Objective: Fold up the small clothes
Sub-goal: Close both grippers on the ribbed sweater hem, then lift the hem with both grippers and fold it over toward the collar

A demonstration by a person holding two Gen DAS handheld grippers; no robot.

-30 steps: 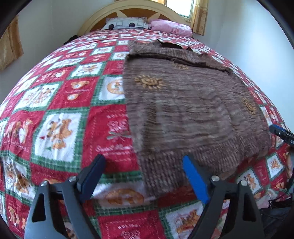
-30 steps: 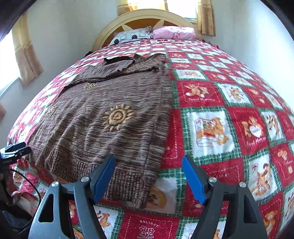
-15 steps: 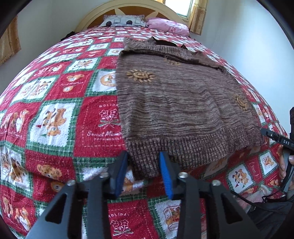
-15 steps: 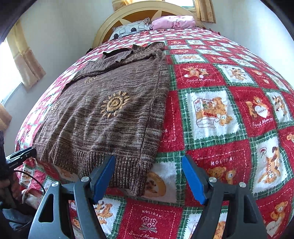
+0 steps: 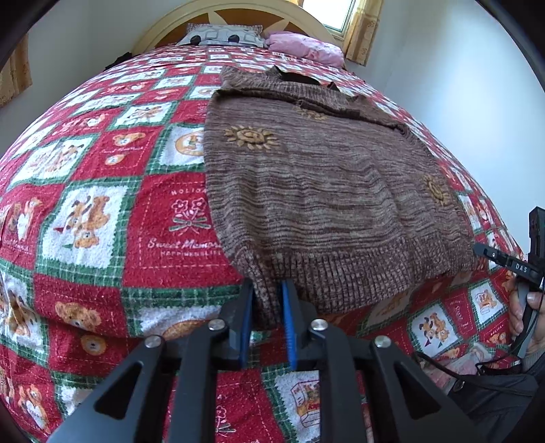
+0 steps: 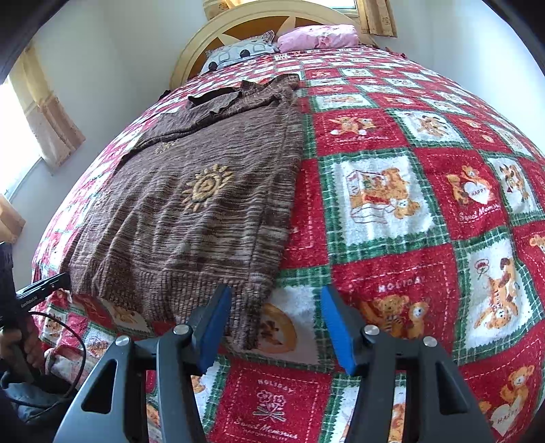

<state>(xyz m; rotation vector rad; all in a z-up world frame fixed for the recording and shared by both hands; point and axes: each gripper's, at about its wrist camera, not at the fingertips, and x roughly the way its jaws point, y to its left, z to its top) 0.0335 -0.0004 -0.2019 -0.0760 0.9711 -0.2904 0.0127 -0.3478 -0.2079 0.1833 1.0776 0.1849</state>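
Note:
A brown knitted sweater (image 5: 323, 191) with yellow sun motifs lies flat on the bed, collar toward the headboard; it also shows in the right wrist view (image 6: 190, 211). My left gripper (image 5: 267, 296) is shut on the near left corner of the sweater's ribbed hem, the fabric pinched between the blue pads. My right gripper (image 6: 276, 300) is open, its jaws standing either side of the sweater's near right hem corner (image 6: 252, 306), close above it, not gripping.
The bed carries a red, green and white teddy-bear quilt (image 5: 102, 221), also seen in the right wrist view (image 6: 425, 238). Pillows (image 5: 299, 47) and a wooden headboard (image 5: 238, 13) stand at the far end. White walls flank the bed.
My left gripper moved in to the hem corner and closed from wide open to shut on it. My right gripper dropped closer to the other hem corner and stayed open.

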